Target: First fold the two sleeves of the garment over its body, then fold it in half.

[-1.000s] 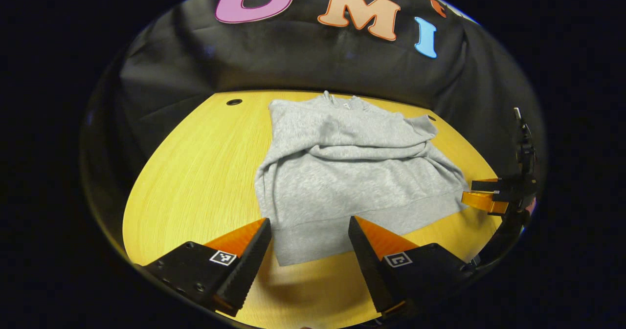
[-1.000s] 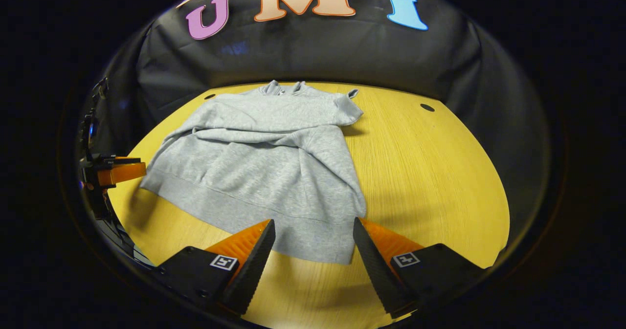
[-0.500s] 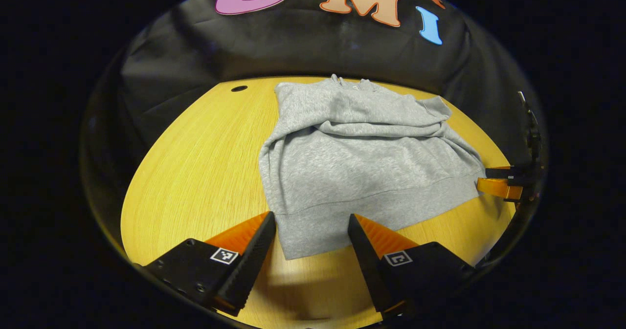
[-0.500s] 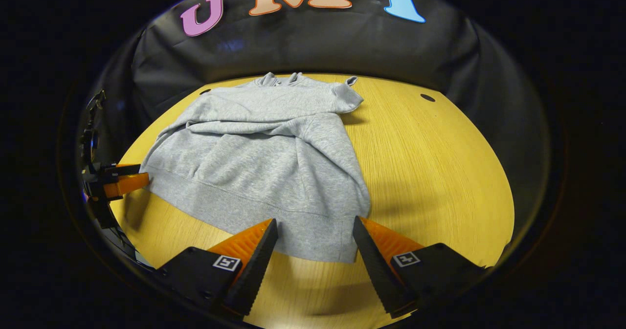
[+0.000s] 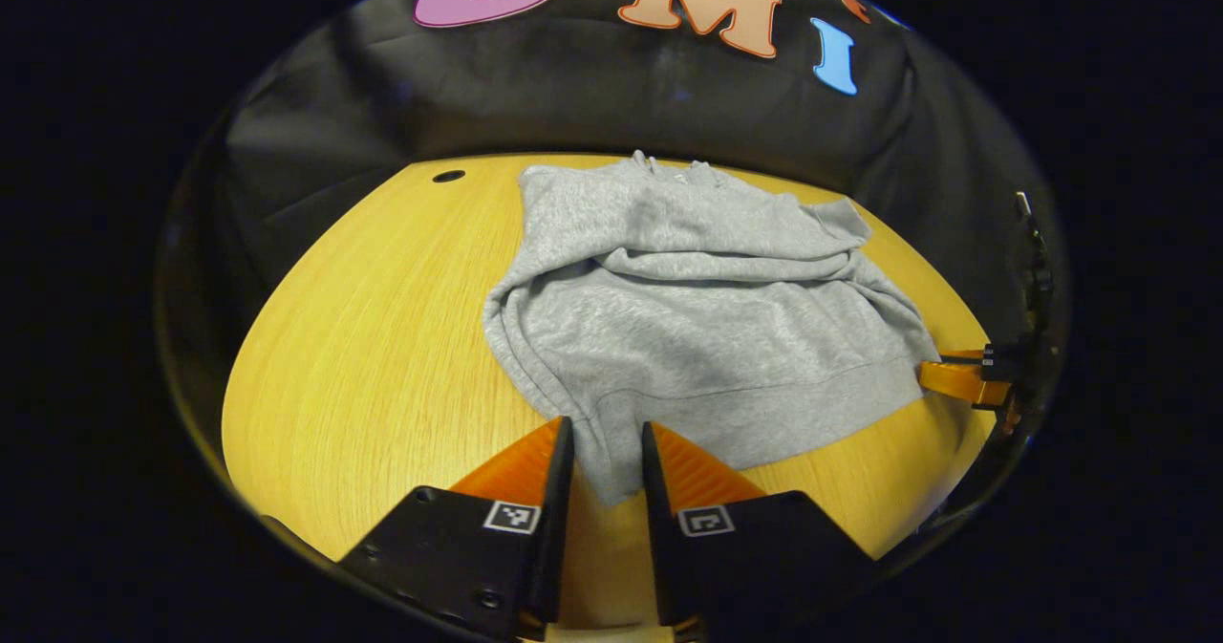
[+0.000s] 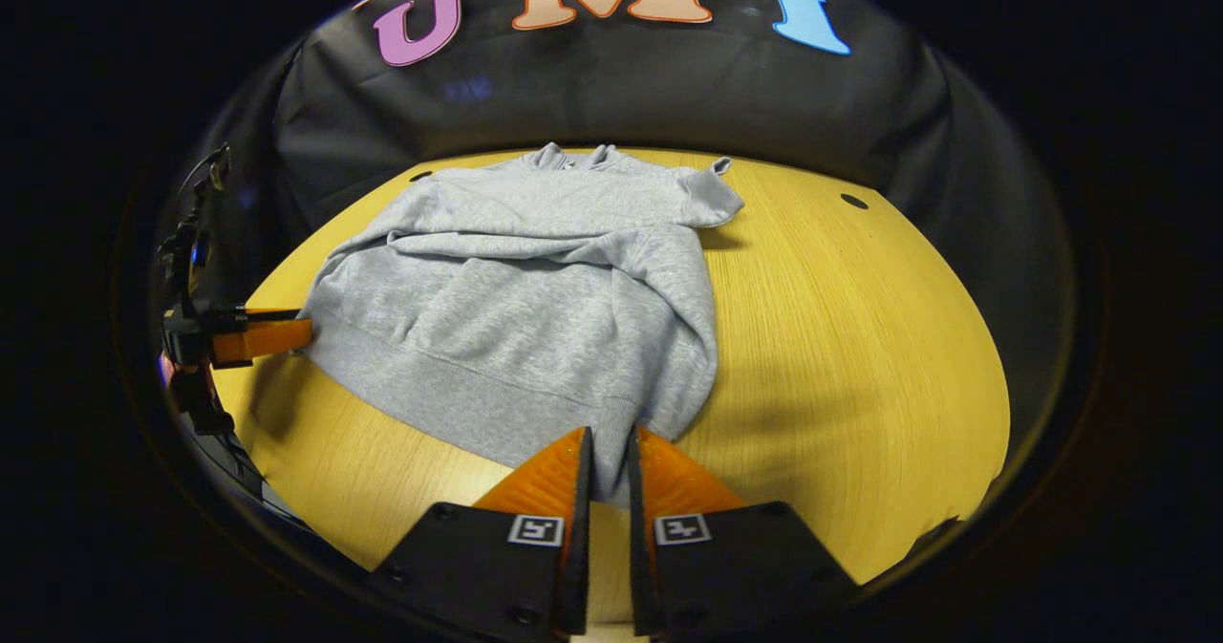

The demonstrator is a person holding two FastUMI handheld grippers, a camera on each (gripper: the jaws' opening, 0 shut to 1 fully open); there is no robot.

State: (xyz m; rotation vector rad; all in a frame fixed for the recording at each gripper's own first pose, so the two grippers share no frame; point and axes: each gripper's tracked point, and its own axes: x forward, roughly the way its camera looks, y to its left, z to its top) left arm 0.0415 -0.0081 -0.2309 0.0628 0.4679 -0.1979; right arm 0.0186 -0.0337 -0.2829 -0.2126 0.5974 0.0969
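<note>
Sleeves folded, both the left gripper [image 5: 604,442] and right gripper [image 6: 609,452] pinch the grey fleece sweatshirt's [image 5: 697,309] hem corners, ready to lift it toward the collar.

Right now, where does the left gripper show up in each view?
Left gripper view: left gripper at bottom centre, clamped on the sweatshirt hem corner.
Right gripper view: far left edge, at the hem's other corner.
Shared landmark: the sweatshirt's collar.
</note>
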